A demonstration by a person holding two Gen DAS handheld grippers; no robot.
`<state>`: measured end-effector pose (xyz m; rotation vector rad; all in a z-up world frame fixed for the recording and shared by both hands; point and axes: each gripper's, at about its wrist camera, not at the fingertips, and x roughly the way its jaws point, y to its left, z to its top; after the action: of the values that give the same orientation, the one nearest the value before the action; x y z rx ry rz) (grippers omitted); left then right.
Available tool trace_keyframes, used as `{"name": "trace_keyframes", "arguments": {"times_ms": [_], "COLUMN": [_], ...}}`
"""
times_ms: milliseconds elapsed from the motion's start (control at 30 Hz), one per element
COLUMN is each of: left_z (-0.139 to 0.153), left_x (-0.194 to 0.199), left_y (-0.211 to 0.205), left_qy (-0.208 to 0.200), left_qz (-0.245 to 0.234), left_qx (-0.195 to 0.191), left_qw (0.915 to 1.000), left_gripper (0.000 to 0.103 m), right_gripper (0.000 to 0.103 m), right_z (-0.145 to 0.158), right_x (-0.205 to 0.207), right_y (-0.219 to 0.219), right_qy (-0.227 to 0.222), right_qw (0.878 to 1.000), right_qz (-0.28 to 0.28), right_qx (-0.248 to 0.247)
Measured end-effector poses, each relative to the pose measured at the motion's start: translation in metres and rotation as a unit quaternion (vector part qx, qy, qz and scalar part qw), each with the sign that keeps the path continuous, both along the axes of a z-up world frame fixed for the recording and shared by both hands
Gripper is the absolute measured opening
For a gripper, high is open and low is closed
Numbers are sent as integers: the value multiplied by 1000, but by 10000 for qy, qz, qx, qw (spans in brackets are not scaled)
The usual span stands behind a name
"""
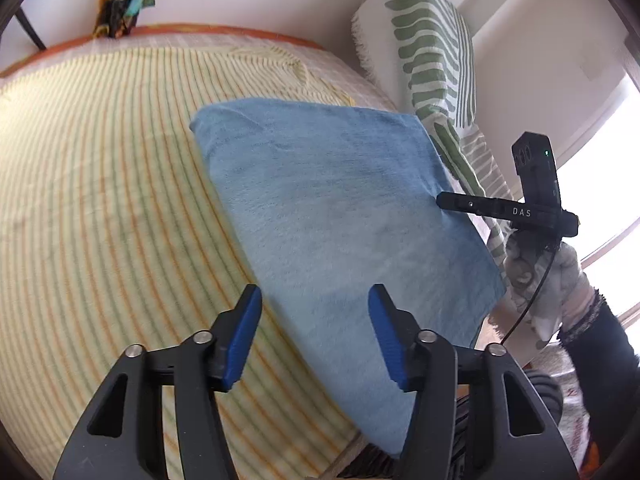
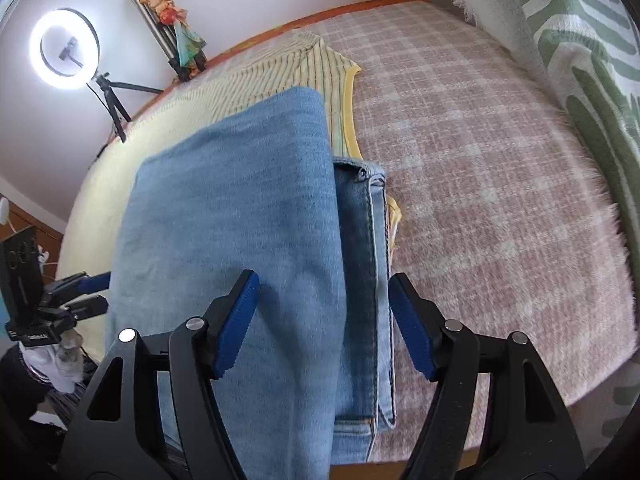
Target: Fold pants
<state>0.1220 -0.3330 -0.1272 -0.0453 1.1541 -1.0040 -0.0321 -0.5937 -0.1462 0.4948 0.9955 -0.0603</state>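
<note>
- The light-blue denim pants (image 2: 232, 220) lie folded into a soft rectangular stack on the bed, the upper layer smooth and faintly brushed, a seamed, stitched edge (image 2: 372, 280) showing along its right side.
- Beneath them, a ribbed yellow-green striped cloth (image 1: 100, 184) with a yellow hem; beside it, a fuzzy pink plaid blanket (image 2: 500, 184).
- The left claw (image 1: 316, 336) hangs over the stack's near edge, blue ridged pads spread, pinching nothing.
- The right claw (image 2: 324, 324) hovers above the seamed side, pads likewise apart.
- A fringed white-and-green patterned throw (image 1: 432, 60) drapes nearby.
- A glowing ring light (image 2: 64, 48) stands on a tripod.
</note>
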Motion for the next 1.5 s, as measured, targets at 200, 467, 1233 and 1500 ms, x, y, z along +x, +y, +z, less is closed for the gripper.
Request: {"name": "trace_keyframes", "arguments": {"times_ms": [200, 467, 1233, 1500], "left_z": [-12, -10, -15, 12], "left_x": [10, 6, 13, 1], "left_y": [-12, -26, -44, -41], "left_qy": [330, -1, -132, -585], "left_qz": [161, 56, 112, -26], "left_qx": [-54, 233, 105, -263], "left_qw": [9993, 9997, 9998, 9979], "left_gripper": [56, 56, 48, 17], "right_gripper": [70, 49, 28, 9], "right_z": [-4, -3, 8, 51], "right_x": [7, 17, 12, -3], "right_y": [2, 14, 32, 68], "right_qy": [-188, -314, -423, -620], "right_qw": [9996, 9987, 9972, 9899], "right_qz": [159, 392, 432, 372], "right_qx": [116, 108, -440, -1216]}}
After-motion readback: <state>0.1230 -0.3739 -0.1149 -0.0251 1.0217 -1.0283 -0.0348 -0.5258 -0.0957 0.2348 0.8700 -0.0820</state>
